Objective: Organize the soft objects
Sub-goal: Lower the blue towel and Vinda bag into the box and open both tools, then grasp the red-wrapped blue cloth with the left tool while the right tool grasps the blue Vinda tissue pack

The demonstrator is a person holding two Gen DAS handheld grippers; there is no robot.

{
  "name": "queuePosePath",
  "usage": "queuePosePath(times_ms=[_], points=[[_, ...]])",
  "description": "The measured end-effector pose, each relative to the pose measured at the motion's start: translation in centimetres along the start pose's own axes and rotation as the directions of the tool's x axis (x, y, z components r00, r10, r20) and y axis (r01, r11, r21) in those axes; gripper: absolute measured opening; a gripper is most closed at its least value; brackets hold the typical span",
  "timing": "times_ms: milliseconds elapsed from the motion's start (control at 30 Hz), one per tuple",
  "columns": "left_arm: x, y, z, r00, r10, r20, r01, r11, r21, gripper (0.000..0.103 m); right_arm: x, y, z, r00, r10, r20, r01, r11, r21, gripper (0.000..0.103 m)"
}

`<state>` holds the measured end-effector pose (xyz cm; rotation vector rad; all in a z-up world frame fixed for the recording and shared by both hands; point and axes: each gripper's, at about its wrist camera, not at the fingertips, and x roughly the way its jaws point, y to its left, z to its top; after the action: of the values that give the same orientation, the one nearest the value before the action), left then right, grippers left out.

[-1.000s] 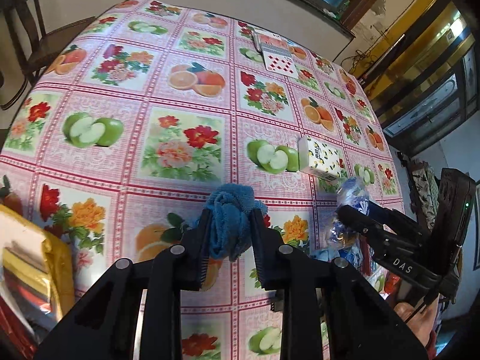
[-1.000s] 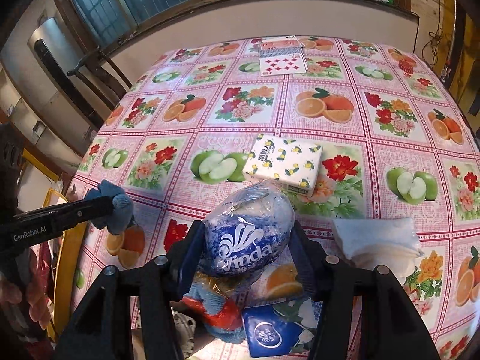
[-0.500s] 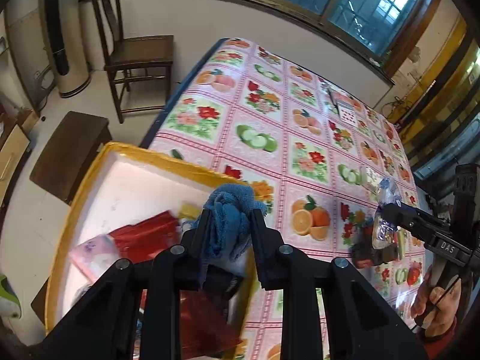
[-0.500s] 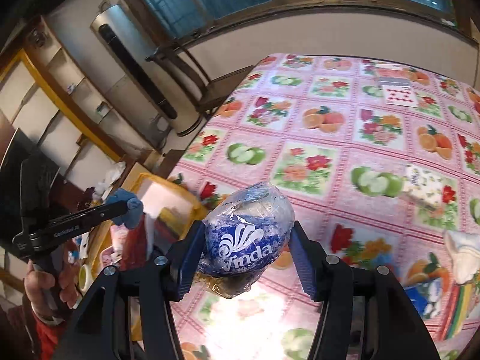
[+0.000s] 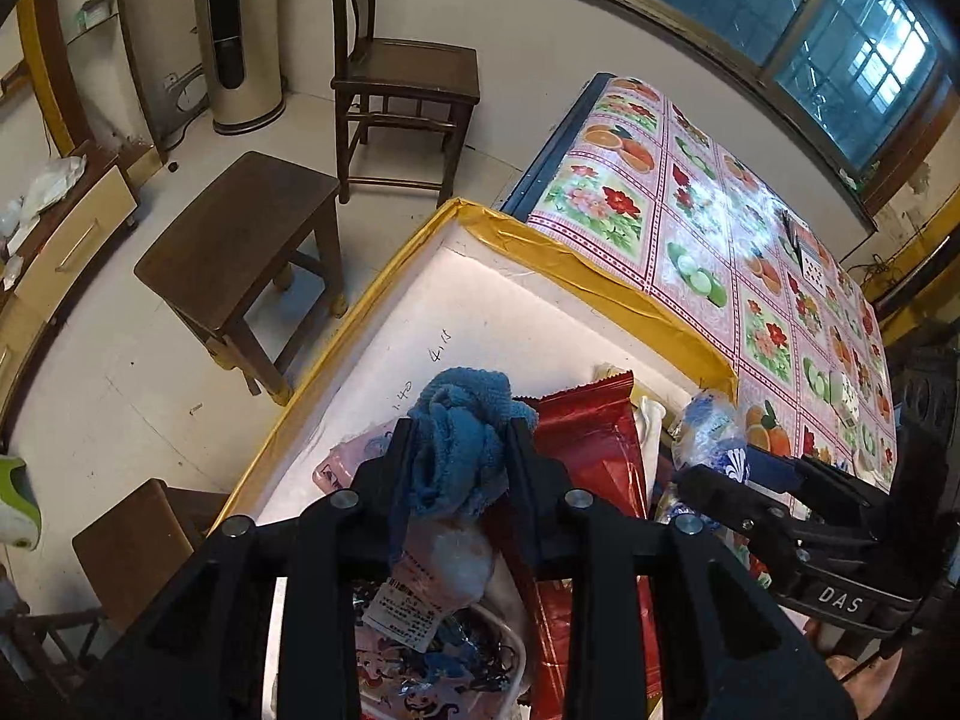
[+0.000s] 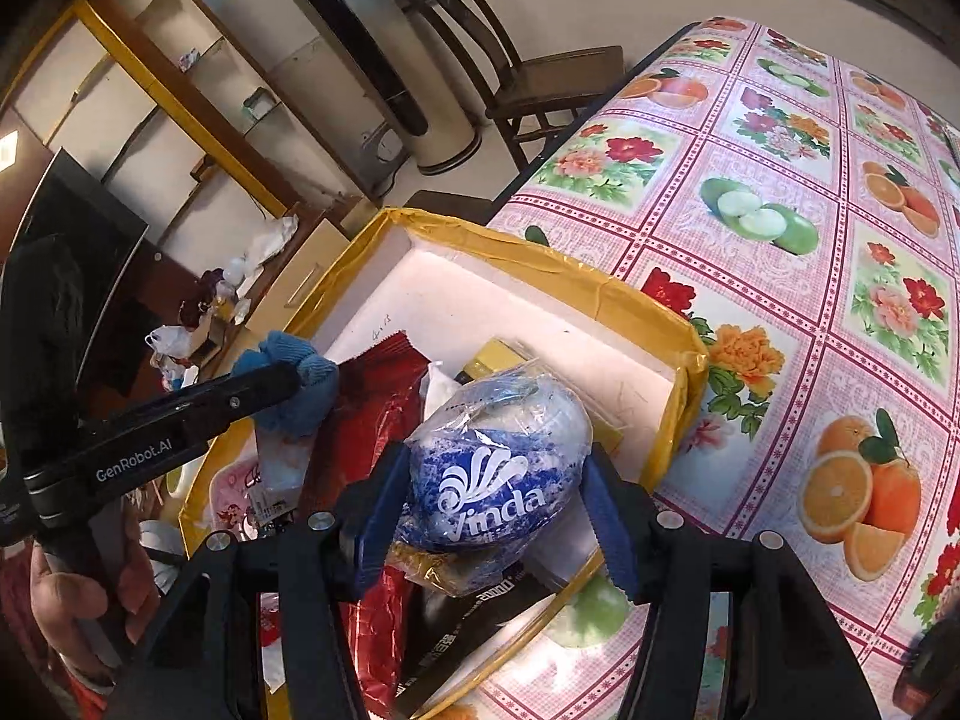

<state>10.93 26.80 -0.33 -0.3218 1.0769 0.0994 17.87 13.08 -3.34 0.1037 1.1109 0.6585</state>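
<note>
My left gripper (image 5: pixel 459 456) is shut on a crumpled blue cloth (image 5: pixel 462 420) and hangs over the open white foam box (image 5: pixel 492 312) with yellow-taped edges. My right gripper (image 6: pixel 495 492) is shut on a blue and white Vinda tissue pack (image 6: pixel 498 468), also above the box (image 6: pixel 540 324). In the right wrist view the left gripper (image 6: pixel 282 378) and cloth (image 6: pixel 300 378) sit to the left; in the left wrist view the right gripper (image 5: pixel 714 468) with the tissue pack (image 5: pixel 708 426) sits to the right. A red foil packet (image 5: pixel 594 438) and other soft packs fill the box.
The box stands at the left end of the fruit-and-flower tablecloth (image 6: pixel 810 240). A wooden stool (image 5: pixel 240 246), a chair (image 5: pixel 402 78) and a tower appliance (image 5: pixel 240 48) stand on the floor beyond. A hand (image 6: pixel 78 588) grips the left gripper's handle.
Both grippers have swung left from over the table to above the foam box, carrying the cloth and the tissue pack. Both grips are unchanged.
</note>
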Motion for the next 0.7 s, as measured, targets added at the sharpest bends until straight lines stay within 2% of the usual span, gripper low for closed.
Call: queuePosePath(times_ms=[33, 100, 233, 333, 433, 600, 700], points=[[0.0, 0.2, 0.0, 1.000, 0.001, -0.001, -0.001, 1.000, -0.015, 0.054, -0.5, 0.0, -0.1, 1.000, 0.005, 0.016, -0.005, 1.000, 0.002, 0.067], [-0.4, 0.5, 0.0, 1.000, 0.019, 0.021, -0.018, 0.999, -0.043, 0.077, -2.0, 0.1, -0.1, 0.998, 0.005, 0.058, -0.005, 1.000, 0.001, 0.073], [-2.0, -0.1, -0.1, 0.995, 0.044, 0.089, -0.040, 0.998, -0.043, 0.077, -5.1, -0.3, -0.3, 0.990, 0.028, 0.136, -0.030, 0.999, 0.013, 0.073], [-3.4, -1.2, -0.7, 0.993, 0.004, 0.116, -0.001, 1.000, -0.031, 0.077, -7.0, -0.8, -1.1, 0.987, 0.054, 0.149, -0.058, 0.998, 0.022, 0.073], [-4.4, -3.7, -1.6, 0.990, -0.032, 0.135, 0.029, 0.999, 0.022, 0.077, -9.6, -1.9, -2.9, 0.982, 0.073, 0.174, -0.077, 0.997, 0.015, 0.073], [-4.3, -9.1, -3.0, 0.985, -0.159, 0.065, 0.151, 0.983, 0.107, 0.077, -14.7, -6.5, -6.3, 0.975, 0.035, 0.219, -0.052, 0.996, 0.074, 0.080], [-4.1, -12.9, -3.7, 0.982, -0.186, 0.042, 0.177, 0.971, 0.163, 0.077, -18.3, -10.6, -8.5, 0.971, -0.051, 0.233, 0.024, 0.993, 0.116, 0.080]])
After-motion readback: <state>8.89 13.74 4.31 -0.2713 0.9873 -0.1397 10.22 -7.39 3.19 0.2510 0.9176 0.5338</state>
